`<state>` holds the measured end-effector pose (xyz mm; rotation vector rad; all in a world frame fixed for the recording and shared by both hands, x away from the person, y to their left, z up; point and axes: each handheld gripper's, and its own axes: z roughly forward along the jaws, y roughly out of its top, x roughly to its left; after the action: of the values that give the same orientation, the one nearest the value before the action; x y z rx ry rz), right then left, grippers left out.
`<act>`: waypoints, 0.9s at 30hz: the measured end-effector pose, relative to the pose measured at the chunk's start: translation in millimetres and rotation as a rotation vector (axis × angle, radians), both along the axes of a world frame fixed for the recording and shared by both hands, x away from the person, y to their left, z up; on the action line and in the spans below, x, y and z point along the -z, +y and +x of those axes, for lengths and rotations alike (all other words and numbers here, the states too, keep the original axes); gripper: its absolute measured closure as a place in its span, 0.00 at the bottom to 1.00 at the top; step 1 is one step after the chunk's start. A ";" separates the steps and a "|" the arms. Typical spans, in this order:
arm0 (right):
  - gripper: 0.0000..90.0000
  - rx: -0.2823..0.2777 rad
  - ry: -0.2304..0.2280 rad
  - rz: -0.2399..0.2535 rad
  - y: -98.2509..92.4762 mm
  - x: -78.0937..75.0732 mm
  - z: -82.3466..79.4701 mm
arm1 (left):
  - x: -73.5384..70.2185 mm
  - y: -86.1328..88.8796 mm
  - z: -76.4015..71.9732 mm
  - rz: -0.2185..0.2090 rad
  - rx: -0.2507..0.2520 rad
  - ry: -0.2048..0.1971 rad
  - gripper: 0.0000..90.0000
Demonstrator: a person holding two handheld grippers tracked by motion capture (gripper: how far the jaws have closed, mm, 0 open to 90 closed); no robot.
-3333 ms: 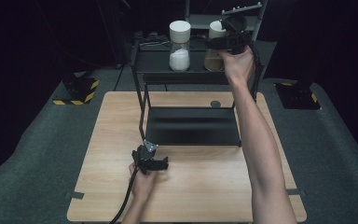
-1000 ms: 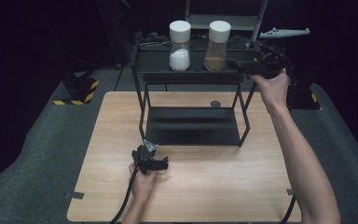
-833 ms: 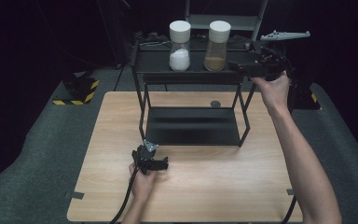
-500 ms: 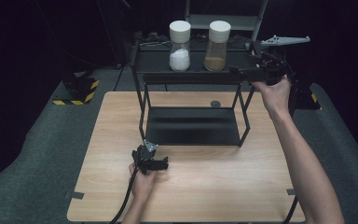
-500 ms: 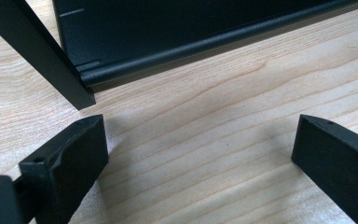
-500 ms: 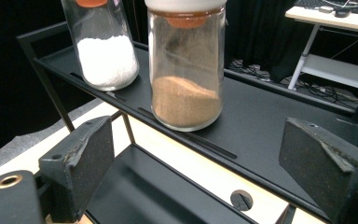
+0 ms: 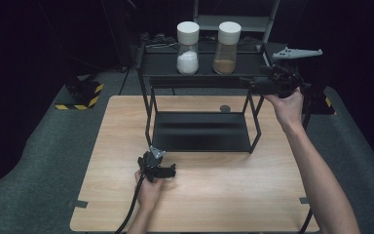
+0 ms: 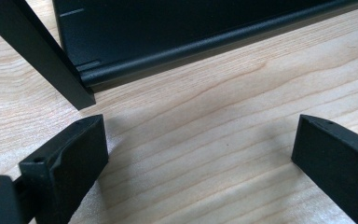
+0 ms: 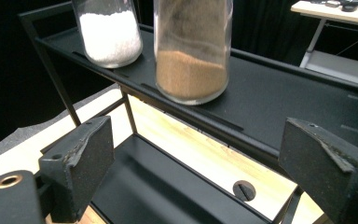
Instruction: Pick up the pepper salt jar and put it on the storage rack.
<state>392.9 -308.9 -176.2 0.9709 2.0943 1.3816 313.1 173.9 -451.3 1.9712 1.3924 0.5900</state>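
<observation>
Nearest, the left gripper (image 7: 168,171) rests on the wooden table (image 7: 214,204) just short of the black rack's (image 7: 200,131) lower shelf, jaws spread and empty, seemingly parked clear of the work. At the far right, the right gripper (image 7: 253,84) hangs off the top shelf's right end, jaws wide with nothing between them. The brown-filled jar (image 9: 191,49) stands upright beside the white-filled jar (image 9: 108,30); open shelf lies to its right for an approach.

My right gripper view cuts off the brown jar (image 9: 191,51) and white jar (image 9: 107,30) above their fill; their lids lie beyond the top edge
</observation>
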 end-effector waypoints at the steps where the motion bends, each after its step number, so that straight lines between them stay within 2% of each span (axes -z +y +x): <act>1: 0.11 -0.001 0.002 0.002 -1.3 2.9 -0.5 | 0.1 0.1 0.0 -0.002 0.000 0.001 0.04; 16: 0.11 -0.012 -0.001 0.027 -10.6 29.3 -5.9 | -0.2 0.2 0.2 -0.001 0.002 0.002 0.04; 27: 0.11 -0.017 -0.015 0.016 -11.0 46.9 -11.6 | -0.2 0.2 0.2 0.000 0.002 0.002 0.04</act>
<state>381.3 -320.0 -223.1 0.9481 2.0889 1.4115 313.3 174.2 -451.1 1.9729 1.3917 0.5873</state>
